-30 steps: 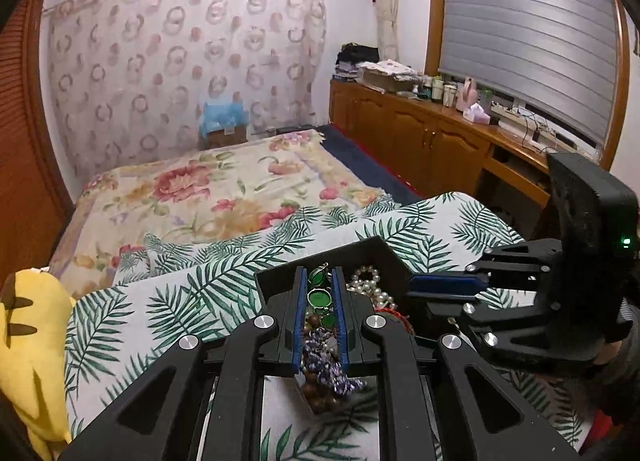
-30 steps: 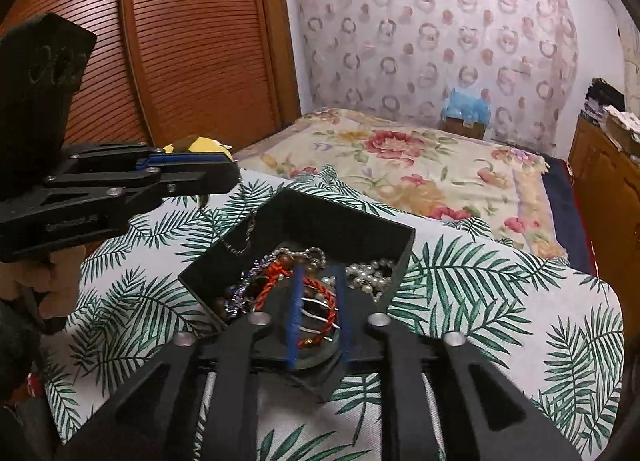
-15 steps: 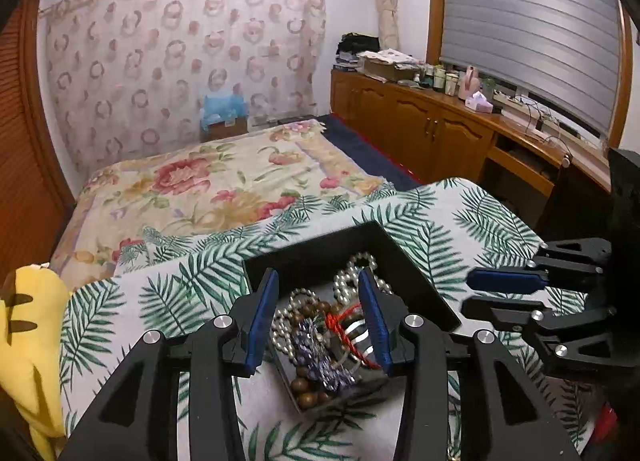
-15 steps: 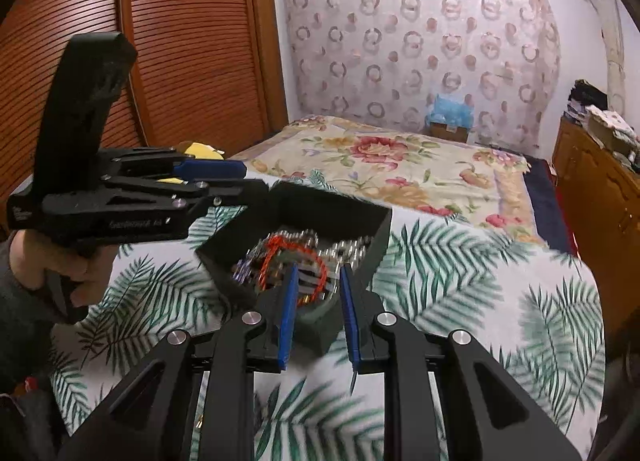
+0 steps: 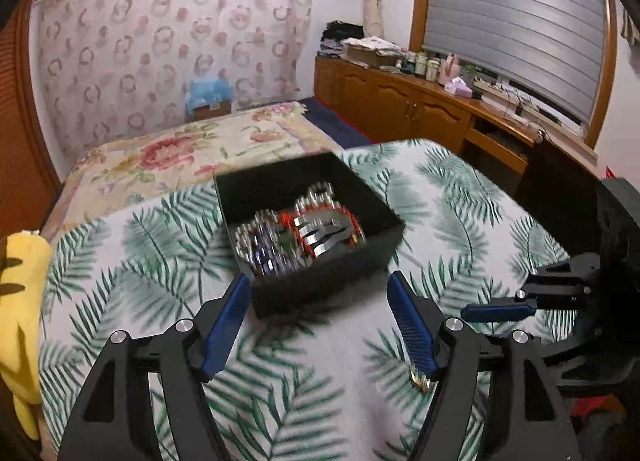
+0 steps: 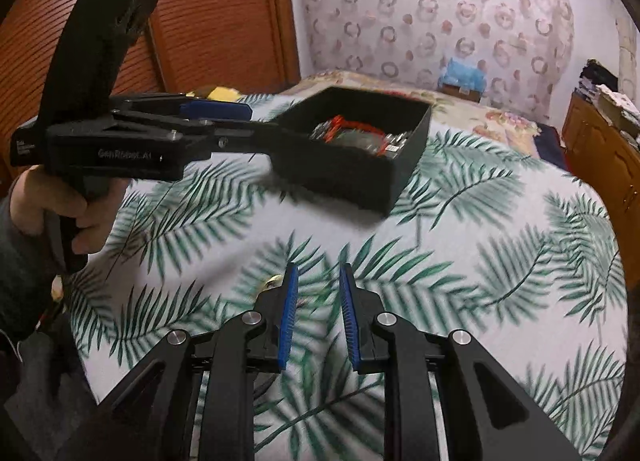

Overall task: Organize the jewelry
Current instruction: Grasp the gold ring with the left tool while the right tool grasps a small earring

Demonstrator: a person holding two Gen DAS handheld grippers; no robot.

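A black open box (image 5: pixel 320 281) stands on the palm-leaf cloth, filled with tangled jewelry (image 5: pixel 300 233): pearls, purple beads, a red bracelet. It also shows in the right wrist view (image 6: pixel 360 173). My left gripper (image 5: pixel 320 321) is wide open and empty, just in front of the box's near wall. My right gripper (image 6: pixel 316 313) is open and empty, low over the cloth, well short of the box. A small gold piece (image 5: pixel 420 381) lies on the cloth by the left gripper's right finger; it shows beside my right gripper's left finger (image 6: pixel 274 281).
The palm-leaf cloth (image 6: pixel 500 261) covers the work surface. A yellow plush toy (image 5: pixel 20 301) lies at its left edge. A floral bed (image 5: pixel 180 157) is behind, wooden cabinets (image 5: pixel 400 109) to the right, a slatted wooden door (image 6: pixel 200 21) to the left.
Both grippers have pulled back from the box. The left gripper let go of the beads and opened wide. The right gripper opened a little and dropped low over the cloth.
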